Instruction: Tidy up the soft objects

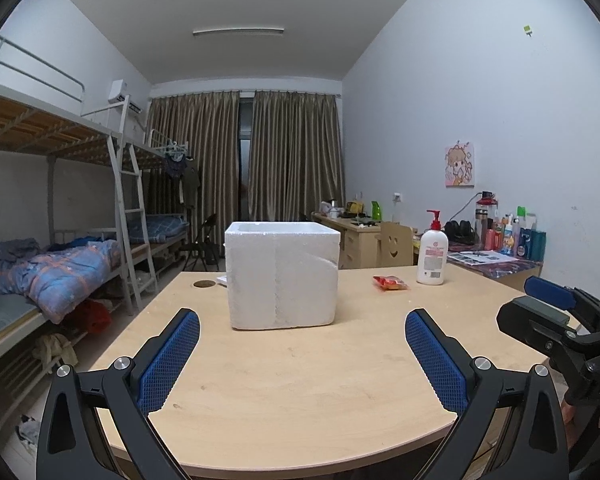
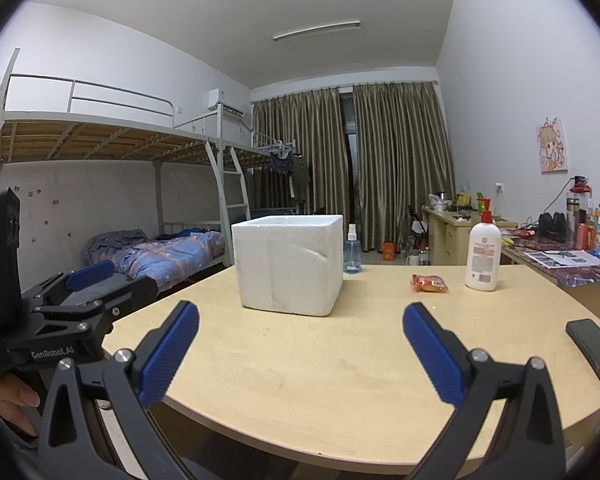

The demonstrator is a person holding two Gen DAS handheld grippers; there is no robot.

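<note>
The left gripper (image 1: 302,334) hangs over the near edge of the wooden table (image 1: 300,392). Its two blue fingers are spread wide apart and hold nothing. A white foam box (image 1: 282,274) stands in the middle of the table, closer to the far edge, with its top open. A clear spray bottle (image 2: 352,250) stands just behind the box by the far edge. To the right lies a small red soft packet (image 2: 429,283). Near it stands a white pump bottle (image 2: 483,258). The right gripper (image 2: 300,330) is wide open too, with nothing in it. A black phone (image 2: 594,349) lies by the right edge.
</note>
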